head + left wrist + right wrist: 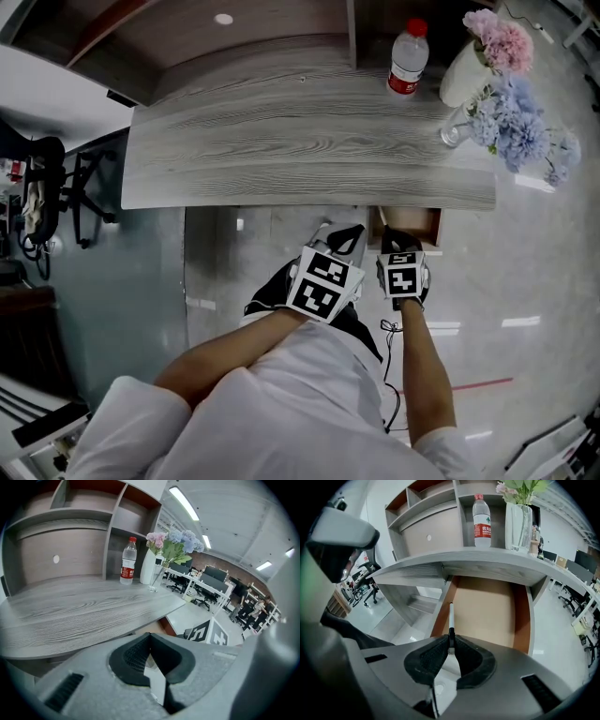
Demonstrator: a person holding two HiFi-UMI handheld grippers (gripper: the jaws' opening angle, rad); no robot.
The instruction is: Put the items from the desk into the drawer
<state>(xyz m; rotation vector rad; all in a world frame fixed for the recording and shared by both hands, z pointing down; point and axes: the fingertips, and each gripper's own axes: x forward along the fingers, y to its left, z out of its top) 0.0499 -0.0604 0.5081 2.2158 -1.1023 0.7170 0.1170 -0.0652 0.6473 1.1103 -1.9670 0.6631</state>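
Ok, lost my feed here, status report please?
Left gripper shut, empty. Right gripper shut on pen, aimed at open drawer. Nothing blocking it.

Held side by side, the left gripper [150, 638] is closed empty; the right gripper [451, 643] pinches a pen [451, 619].

Head view looks steeply down on the desk [309, 141]; left gripper view skims its top; right gripper view, lower, faces the drawer [487, 606]; all share the water bottle [408, 58].

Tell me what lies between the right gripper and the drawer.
A white pen, clamped by the right gripper, points toward the open drawer; the right gripper view shows it.
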